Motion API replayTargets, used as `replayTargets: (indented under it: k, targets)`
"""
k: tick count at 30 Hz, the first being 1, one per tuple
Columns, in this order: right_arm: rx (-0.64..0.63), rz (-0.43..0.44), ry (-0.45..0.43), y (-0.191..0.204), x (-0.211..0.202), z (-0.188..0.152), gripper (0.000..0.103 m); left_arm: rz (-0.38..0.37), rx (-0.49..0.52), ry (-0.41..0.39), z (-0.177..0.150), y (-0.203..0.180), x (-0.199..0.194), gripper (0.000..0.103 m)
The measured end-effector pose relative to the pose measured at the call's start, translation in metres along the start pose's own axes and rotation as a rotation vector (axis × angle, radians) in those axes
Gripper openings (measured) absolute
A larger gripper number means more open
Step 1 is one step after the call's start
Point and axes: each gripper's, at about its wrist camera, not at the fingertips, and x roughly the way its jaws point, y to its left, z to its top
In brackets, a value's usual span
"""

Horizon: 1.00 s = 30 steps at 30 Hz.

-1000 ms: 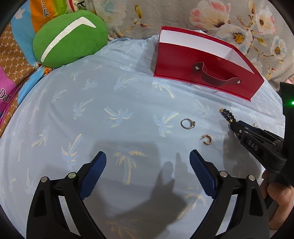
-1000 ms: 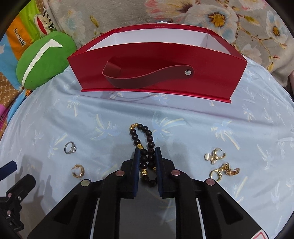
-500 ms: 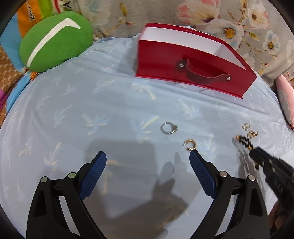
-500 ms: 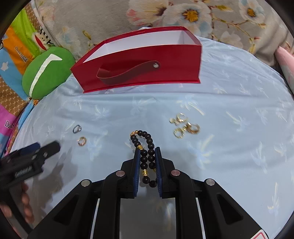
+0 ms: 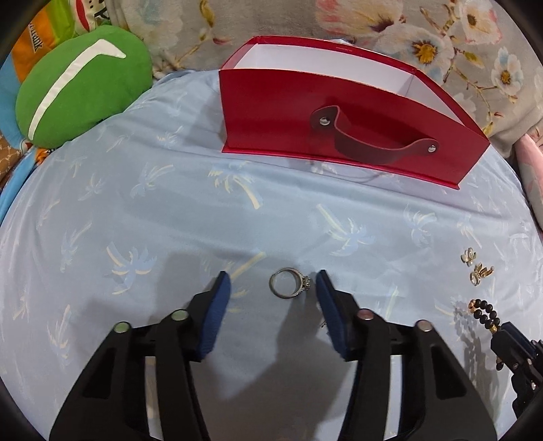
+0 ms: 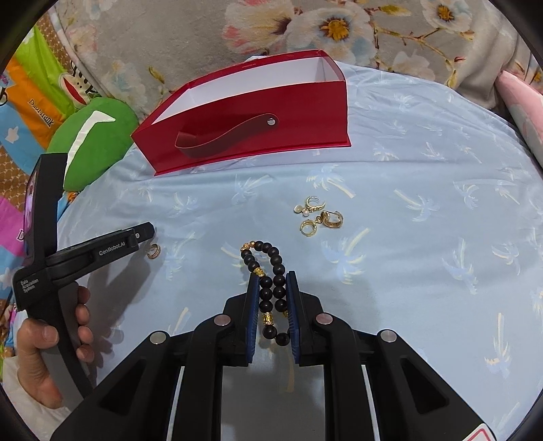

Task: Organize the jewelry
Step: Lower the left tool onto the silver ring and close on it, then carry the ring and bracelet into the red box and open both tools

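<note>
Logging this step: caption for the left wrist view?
Left gripper open around silver ring, red box beyond.

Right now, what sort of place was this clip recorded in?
Probably a bedroom, on a bed: the jewelry lies on a light blue palm-print sheet, a round green plush cushion sits at its edge, and a grey floral blanket is bunched behind the red open-top box.

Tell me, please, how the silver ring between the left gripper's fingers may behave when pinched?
The ring lies flat on soft cloth, so the open left gripper may press it down. It is probably stiff and light. Its smooth band could slip or flip.
</note>
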Motion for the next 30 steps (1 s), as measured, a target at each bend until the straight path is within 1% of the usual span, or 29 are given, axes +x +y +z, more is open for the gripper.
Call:
replayTargets:
  k: [2,4,6,10,14,20,24,30]
  targets:
    - [0.001,0.007,0.0,0.001,0.001,0.0,0.015,-0.005,0.015,-0.006,-0.001,-0.003,0.0,0.038]
    - [0.004,0.011,-0.001,0.002,0.001,0.0,0.015,-0.006,0.032,-0.013,-0.001,-0.006,0.0,0.028]
    - [0.006,0.015,-0.002,0.002,0.001,0.0,0.015,-0.011,0.038,-0.016,-0.002,-0.008,0.0,0.023]
    - [0.01,0.017,-0.01,0.001,-0.001,0.001,0.015,-0.045,0.03,-0.011,-0.001,-0.008,-0.001,0.023]
    - [0.015,0.019,-0.018,-0.001,-0.005,0.002,0.015,-0.062,0.024,-0.014,-0.002,-0.007,-0.006,0.023]
    - [0.015,0.023,-0.046,-0.002,-0.015,0.009,0.015,-0.08,0.015,-0.036,0.002,-0.004,-0.025,0.023]
    - [-0.005,0.018,-0.084,0.001,-0.025,0.022,0.015,-0.092,0.012,-0.077,0.015,-0.001,-0.047,0.023]
    - [-0.048,0.006,-0.169,0.005,-0.043,0.061,0.015,-0.095,0.041,-0.157,0.05,-0.002,-0.075,0.023]
